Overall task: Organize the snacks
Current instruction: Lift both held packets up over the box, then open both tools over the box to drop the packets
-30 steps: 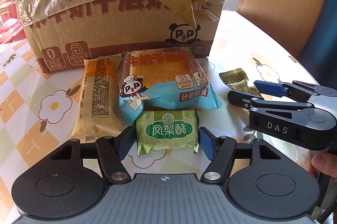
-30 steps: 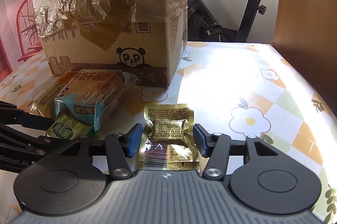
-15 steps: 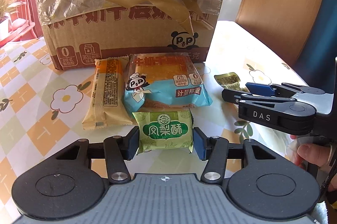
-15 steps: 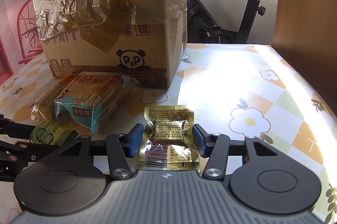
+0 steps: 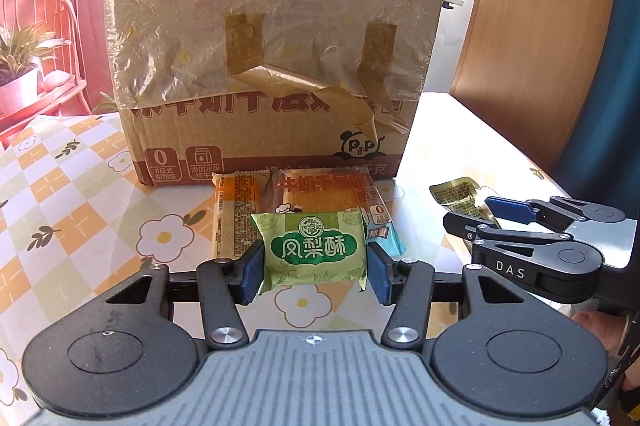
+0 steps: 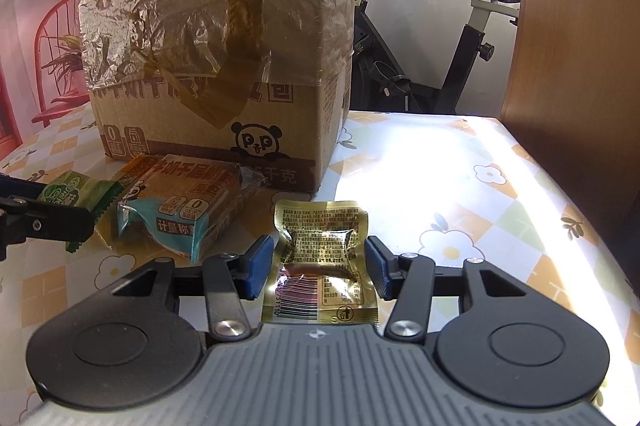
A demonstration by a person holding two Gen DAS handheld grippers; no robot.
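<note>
Left gripper [image 5: 315,268] pinches the green pack [image 5: 314,251] between its blue pads, having just closed in on it, and holds it clear of the table [image 5: 80,210]; right gripper [image 6: 319,268] clamps the gold pouch [image 6: 320,258] at its sides. Behind both stands the box [image 5: 272,74], taped and wrapped in crinkled film, on the flowered cloth. Against its foot lie the blue bread pack [image 6: 180,214] and, just beside it, the orange bar [image 5: 236,214]. The right gripper shows at the right edge of the left view, the pouch's corner poking out beyond its fingers.
</note>
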